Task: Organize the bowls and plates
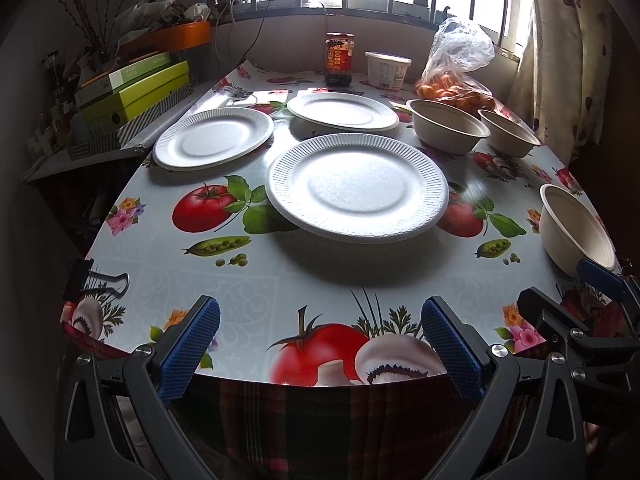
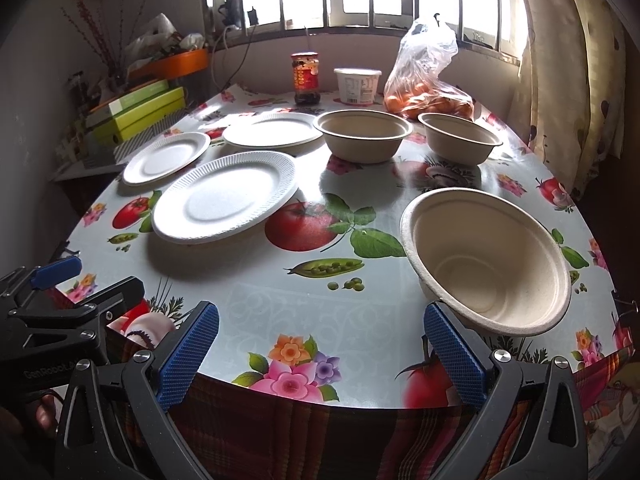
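Both the left gripper [image 1: 320,350] and right gripper [image 2: 322,354] hang wide apart, empty, at the bench [image 1: 256,280] edge. Nearest plate [image 1: 356,188] and nearest bowl [image 2: 486,260] look light, crushable, probably slide easily; pinch the rims gently.

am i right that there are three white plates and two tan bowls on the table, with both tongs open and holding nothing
Not quite: there are three tan bowls, not two. The right wrist view shows the near bowl, the middle bowl and the far bowl. The rest holds: three white plates, and left tongs and right tongs open, holding nothing.
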`<act>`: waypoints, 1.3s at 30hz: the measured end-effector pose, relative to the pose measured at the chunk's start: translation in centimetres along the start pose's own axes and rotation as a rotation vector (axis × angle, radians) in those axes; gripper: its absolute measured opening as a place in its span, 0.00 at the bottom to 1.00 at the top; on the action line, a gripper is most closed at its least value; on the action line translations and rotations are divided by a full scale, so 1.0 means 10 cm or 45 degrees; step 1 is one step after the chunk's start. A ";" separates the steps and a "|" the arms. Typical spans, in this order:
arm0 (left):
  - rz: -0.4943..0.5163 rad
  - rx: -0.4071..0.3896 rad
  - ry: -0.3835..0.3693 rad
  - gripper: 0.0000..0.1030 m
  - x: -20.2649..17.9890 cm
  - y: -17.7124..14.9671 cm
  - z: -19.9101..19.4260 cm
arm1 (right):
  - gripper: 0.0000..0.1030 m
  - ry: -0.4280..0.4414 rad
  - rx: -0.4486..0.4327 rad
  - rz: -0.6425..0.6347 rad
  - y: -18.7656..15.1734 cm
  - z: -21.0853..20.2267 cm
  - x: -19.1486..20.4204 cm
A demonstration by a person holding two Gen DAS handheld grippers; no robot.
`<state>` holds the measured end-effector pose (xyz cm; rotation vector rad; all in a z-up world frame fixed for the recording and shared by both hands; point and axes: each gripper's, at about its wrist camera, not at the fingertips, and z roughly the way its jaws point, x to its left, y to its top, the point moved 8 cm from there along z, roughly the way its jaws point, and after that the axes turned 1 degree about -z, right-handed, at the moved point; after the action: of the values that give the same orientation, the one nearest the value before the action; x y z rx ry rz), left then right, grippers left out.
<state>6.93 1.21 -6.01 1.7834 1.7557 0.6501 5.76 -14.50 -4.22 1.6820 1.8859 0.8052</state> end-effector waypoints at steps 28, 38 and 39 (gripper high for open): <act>-0.204 -0.052 -0.131 0.88 0.51 0.80 0.09 | 1.00 0.097 -0.084 -0.062 1.00 0.18 0.36; -0.214 0.041 -0.151 0.76 0.53 0.84 0.47 | 0.83 0.139 0.050 -0.037 1.02 0.71 0.40; -0.217 0.049 -0.153 0.76 0.54 0.84 0.50 | 0.82 0.139 0.065 -0.035 1.01 0.76 0.40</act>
<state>16.68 6.34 -4.19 1.6396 1.8235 0.4329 17.68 -9.06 -2.39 1.6694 2.0142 0.8606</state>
